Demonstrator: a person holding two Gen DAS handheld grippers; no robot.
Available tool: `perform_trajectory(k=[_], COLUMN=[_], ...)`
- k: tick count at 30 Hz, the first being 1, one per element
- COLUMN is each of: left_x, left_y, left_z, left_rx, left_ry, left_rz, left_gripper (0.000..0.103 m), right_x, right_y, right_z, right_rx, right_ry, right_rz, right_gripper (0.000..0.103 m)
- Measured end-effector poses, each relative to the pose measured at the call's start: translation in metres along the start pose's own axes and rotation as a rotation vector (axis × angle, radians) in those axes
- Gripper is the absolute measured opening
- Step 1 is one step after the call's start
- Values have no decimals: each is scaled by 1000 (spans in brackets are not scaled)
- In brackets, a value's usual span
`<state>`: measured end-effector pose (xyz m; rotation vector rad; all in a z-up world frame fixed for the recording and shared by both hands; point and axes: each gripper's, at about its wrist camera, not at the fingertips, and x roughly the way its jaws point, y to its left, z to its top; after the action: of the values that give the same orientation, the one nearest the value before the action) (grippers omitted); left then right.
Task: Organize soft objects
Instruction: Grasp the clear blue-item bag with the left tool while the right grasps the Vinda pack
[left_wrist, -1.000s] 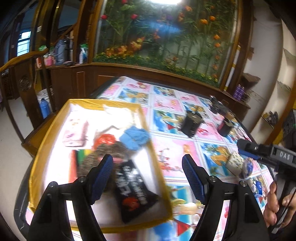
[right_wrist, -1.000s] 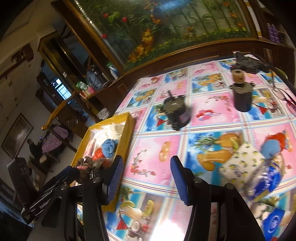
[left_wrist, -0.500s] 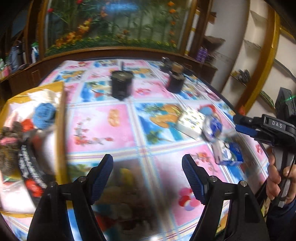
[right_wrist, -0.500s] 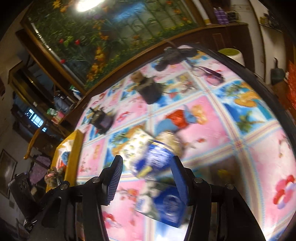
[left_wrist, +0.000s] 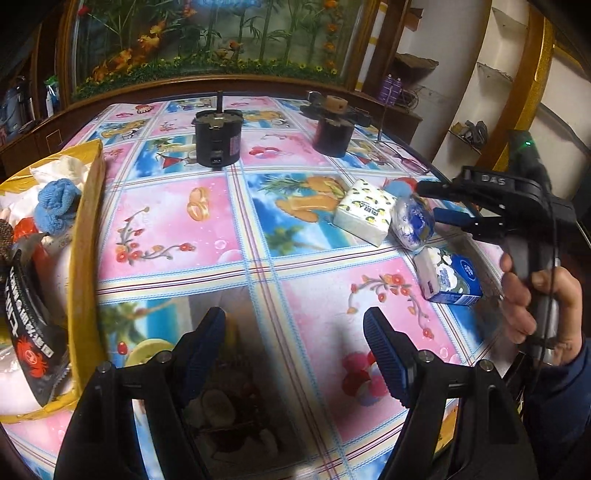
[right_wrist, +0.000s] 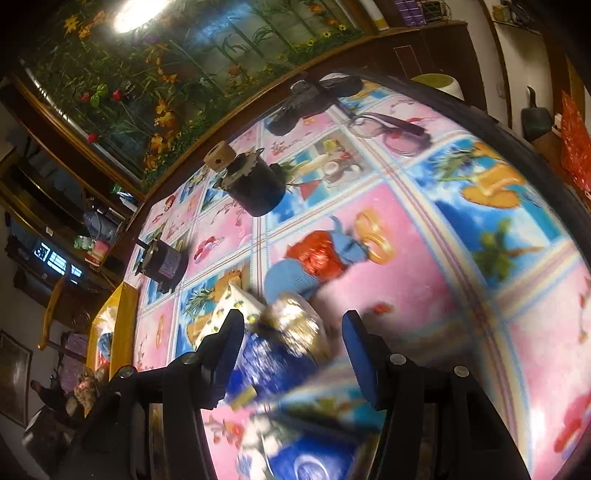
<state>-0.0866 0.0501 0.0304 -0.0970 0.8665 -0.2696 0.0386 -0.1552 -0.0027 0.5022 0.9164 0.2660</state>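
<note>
A yellow tray (left_wrist: 86, 236) at the table's left holds soft items: a blue knitted piece (left_wrist: 57, 205), white cloth and a black packet (left_wrist: 31, 332). My left gripper (left_wrist: 295, 347) is open and empty above the tablecloth. On the right lie a lemon-print tissue pack (left_wrist: 364, 210), a crinkly blue-and-white bag (left_wrist: 412, 221) and a blue tissue pack (left_wrist: 452, 277). My right gripper (right_wrist: 291, 343) is open, its jaws on either side of the crinkly bag (right_wrist: 288, 332); it also shows in the left wrist view (left_wrist: 436, 206). A red and blue soft piece (right_wrist: 314, 262) lies beyond.
Two black cylindrical motors (left_wrist: 218, 138) (left_wrist: 332, 129) stand at the back of the table. Glasses (right_wrist: 388, 129) and a dark object (right_wrist: 310, 96) lie near the far edge. A wooden cabinet with a flower mural runs behind the table.
My left gripper has swung right, away from the tray, and now faces the table's middle. My right gripper has moved down to the packs on the right and now straddles the crinkly bag.
</note>
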Motion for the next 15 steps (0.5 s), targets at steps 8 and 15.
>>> perform_trajectory(k=[8, 15], left_x=[-7, -5], left_y=[10, 3], left_z=[3, 8], left_rx=[-2, 27], left_ry=[-14, -11], left_rz=[-8, -48], left_gripper=[76, 86], right_x=[4, -50], right_y=[74, 35], right_z=[-41, -35], right_rx=[-211, -220], right_ry=[157, -10], right_rz=[297, 146], right_gripper=[61, 70])
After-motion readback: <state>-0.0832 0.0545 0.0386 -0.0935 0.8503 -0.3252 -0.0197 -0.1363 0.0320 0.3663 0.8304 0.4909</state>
